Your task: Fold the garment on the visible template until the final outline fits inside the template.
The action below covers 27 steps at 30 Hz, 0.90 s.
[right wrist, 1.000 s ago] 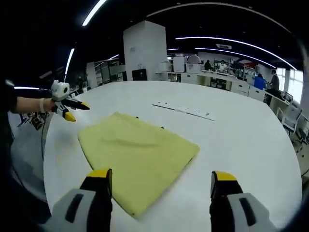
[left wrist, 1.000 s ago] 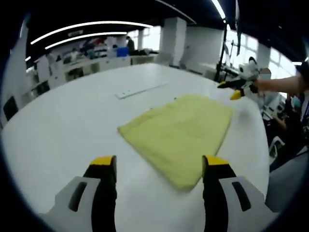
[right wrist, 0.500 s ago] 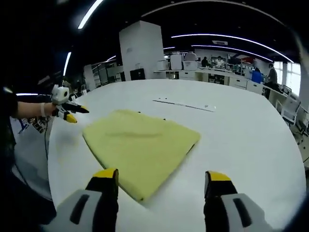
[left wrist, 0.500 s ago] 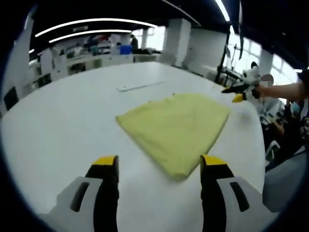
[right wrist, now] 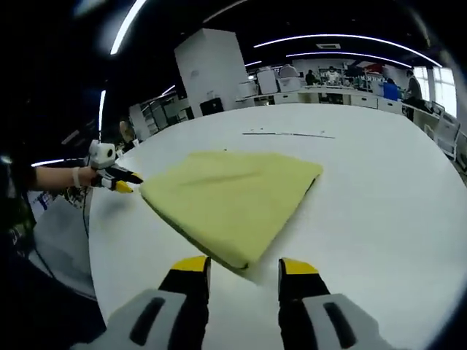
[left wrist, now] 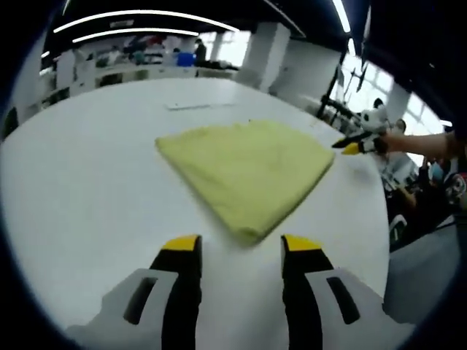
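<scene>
The yellow garment (left wrist: 246, 165) is lying folded into a neat rectangle mid-bench (left wrist: 80, 204), so folding is looking nearly finished, while both the left tongs (left wrist: 238, 248) and right tongs (right wrist: 245, 268) are hovering released, grasping nothing.

We see a broad white desk (left wrist: 80, 189), its bare top running far toward the back of a large open room. On it, well beyond the middle, lies a long thin pale strip (left wrist: 191, 106); in the right gripper view we find the same strip (right wrist: 288, 134) stretching across the far part of the desk (right wrist: 394, 182). Behind stands a wide white pillar (right wrist: 206, 73), with workbenches (right wrist: 343, 93) and shelves along the far wall. Long curved ceiling lights (right wrist: 336, 38) glow overhead, and bright windows (left wrist: 394, 102) line one side.
</scene>
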Each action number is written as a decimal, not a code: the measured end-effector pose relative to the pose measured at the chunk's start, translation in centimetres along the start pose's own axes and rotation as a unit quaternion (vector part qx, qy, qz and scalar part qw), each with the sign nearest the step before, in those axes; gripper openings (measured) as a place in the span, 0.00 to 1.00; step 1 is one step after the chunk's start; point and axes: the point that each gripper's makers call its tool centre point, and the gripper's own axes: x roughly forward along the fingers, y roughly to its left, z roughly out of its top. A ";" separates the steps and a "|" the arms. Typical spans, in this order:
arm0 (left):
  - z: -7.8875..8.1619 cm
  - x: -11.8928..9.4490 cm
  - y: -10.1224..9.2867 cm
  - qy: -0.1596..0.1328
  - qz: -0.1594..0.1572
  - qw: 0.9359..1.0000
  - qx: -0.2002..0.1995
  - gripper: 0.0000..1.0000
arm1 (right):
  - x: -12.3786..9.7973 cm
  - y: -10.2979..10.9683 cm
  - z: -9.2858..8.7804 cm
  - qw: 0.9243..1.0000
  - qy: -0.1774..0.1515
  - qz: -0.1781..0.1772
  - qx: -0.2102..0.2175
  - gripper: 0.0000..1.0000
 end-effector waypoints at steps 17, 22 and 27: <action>-0.2 1.3 -0.5 -0.010 -0.018 1.000 -0.021 0.08 | 1.0 -0.4 -1.0 1.000 0.009 0.002 0.025 0.12; -0.4 1.3 -0.6 -0.010 -0.020 0.999 -0.025 0.01 | 1.4 -0.3 -1.0 1.000 0.011 0.003 0.023 0.02; -0.5 1.1 -0.5 -0.011 -0.017 0.999 -0.027 0.00 | 1.2 -0.5 -1.2 1.000 0.014 0.001 0.018 0.00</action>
